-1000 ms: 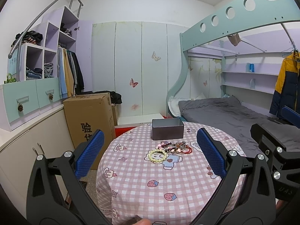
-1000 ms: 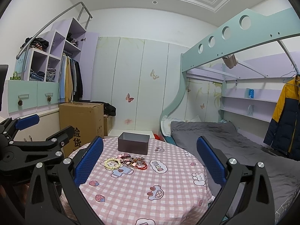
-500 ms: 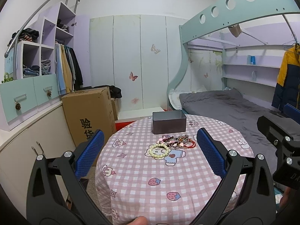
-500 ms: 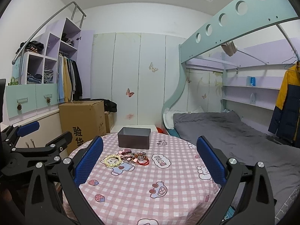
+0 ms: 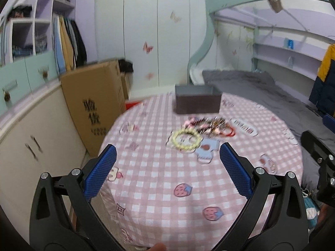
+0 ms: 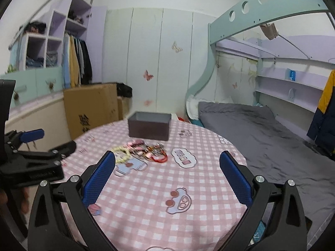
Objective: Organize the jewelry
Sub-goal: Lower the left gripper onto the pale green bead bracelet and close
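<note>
A pile of jewelry lies in the middle of the round table, with a pale yellow bead bracelet at its left and a red cord bracelet at its right. A dark grey open box stands behind the pile. My left gripper is open and empty above the table's near edge. In the right wrist view the pile, bracelet and box show too. My right gripper is open and empty over the table's near right part.
A pink checked cloth covers the table. A large cardboard box stands on the floor at the left beside white cabinets. A bed with grey bedding lies at the right under a loft frame.
Both grippers have moved forward and tilted down toward the table; the jewelry and the box now look larger. Both views are blurred by the motion. Jaws stay open.
</note>
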A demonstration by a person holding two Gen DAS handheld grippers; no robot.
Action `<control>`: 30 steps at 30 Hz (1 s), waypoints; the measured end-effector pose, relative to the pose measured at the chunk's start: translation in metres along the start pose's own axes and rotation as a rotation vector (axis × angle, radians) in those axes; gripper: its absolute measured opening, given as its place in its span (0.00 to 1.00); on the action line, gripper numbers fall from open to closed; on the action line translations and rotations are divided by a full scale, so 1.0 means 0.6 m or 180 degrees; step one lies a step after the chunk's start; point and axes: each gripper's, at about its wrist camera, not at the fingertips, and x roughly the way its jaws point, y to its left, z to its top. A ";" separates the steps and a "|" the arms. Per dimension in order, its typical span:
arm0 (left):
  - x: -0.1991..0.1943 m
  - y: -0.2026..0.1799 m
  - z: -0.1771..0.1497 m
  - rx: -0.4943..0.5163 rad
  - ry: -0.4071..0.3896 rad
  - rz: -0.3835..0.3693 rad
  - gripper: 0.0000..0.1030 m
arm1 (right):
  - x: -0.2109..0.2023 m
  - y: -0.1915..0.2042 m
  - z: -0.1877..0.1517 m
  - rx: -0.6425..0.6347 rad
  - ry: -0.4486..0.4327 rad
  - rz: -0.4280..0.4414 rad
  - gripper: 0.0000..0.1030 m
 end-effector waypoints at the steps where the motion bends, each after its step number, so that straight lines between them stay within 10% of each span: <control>1: 0.017 0.004 -0.003 -0.0015 0.0111 -0.0020 0.94 | 0.012 -0.003 -0.003 0.0002 0.0070 0.0020 0.93; 12: 0.149 0.011 0.004 -0.0060 0.0619 -0.0443 0.94 | 0.104 -0.029 -0.023 0.0130 0.0632 0.0148 0.93; 18: 0.199 -0.046 0.027 0.0457 0.0665 -0.0519 0.93 | 0.152 -0.044 -0.016 0.0126 0.0797 0.0170 0.93; 30: 0.292 -0.082 0.024 0.0802 0.1066 -0.0594 0.58 | 0.238 -0.054 0.000 -0.0042 0.0991 0.0432 0.93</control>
